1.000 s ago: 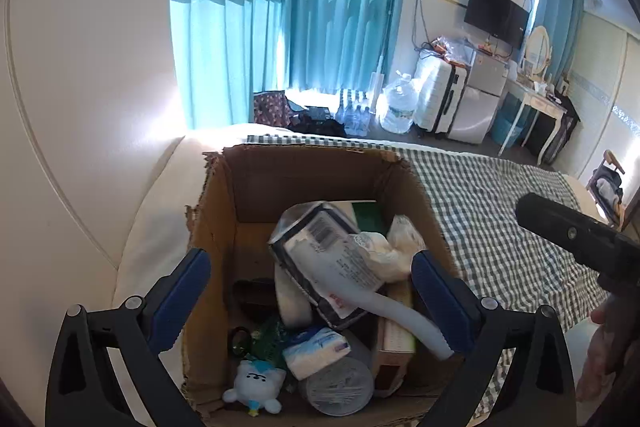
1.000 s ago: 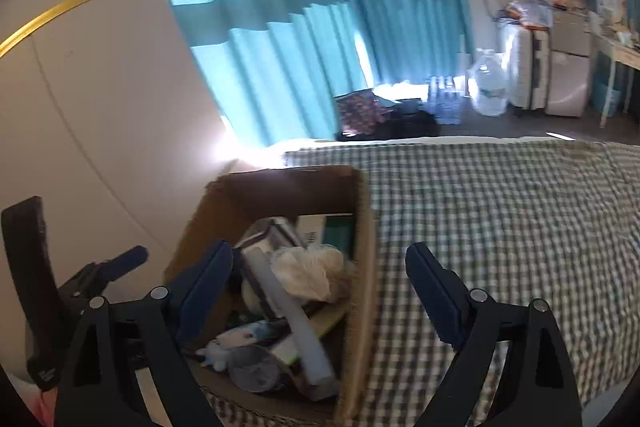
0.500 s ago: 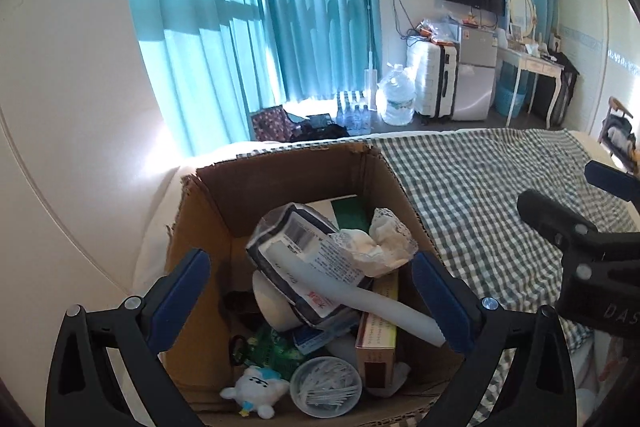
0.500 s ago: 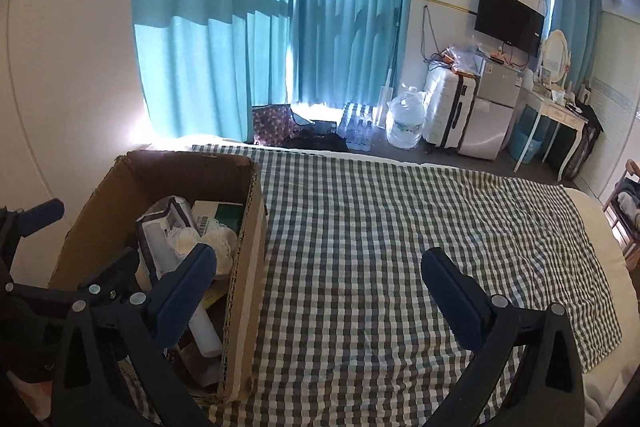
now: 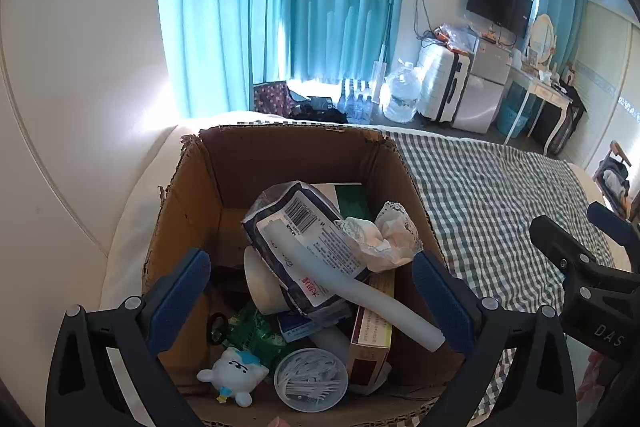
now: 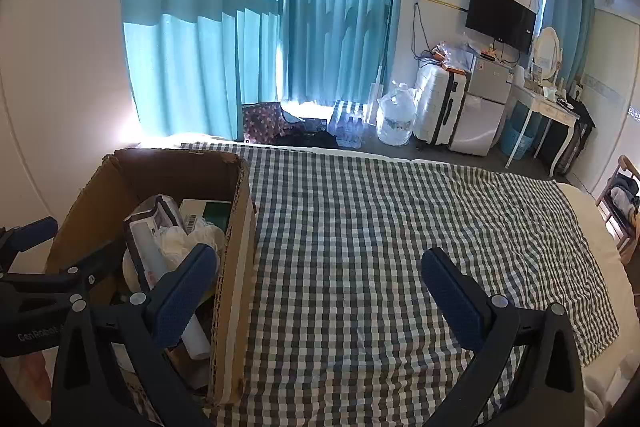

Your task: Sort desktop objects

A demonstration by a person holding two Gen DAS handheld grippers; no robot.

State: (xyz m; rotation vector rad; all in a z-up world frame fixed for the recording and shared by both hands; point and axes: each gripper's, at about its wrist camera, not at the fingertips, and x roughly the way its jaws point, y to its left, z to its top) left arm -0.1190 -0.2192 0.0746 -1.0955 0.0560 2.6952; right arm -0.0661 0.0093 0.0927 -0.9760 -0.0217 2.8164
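An open cardboard box (image 5: 188, 195) (image 6: 236, 227) stands at the left end of a green-checked cloth (image 6: 380, 247). It holds a dark wipes pack (image 5: 308, 247), a white tube (image 5: 360, 291), crumpled tissue (image 5: 380, 235), a red-and-cream carton (image 5: 372, 331), a round tub of cotton swabs (image 5: 311, 379) and a small white plush toy (image 5: 234, 373). My left gripper (image 5: 308, 303) hovers open above the box contents, touching nothing. My right gripper (image 6: 320, 291) hangs open over the cloth beside the box's right wall, with nothing between its fingers.
The bed's white edge lies left of the box, against a pale wall. Beyond the cloth's far edge are teal curtains (image 6: 260, 27), a water jug (image 6: 396, 119), a white suitcase (image 6: 438, 107) and a small fridge. A chair (image 6: 624, 203) stands at the right.
The right gripper's view swung from the box to the right, over the checked cloth, and its jaws widened a little. The left gripper stayed over the box, open.
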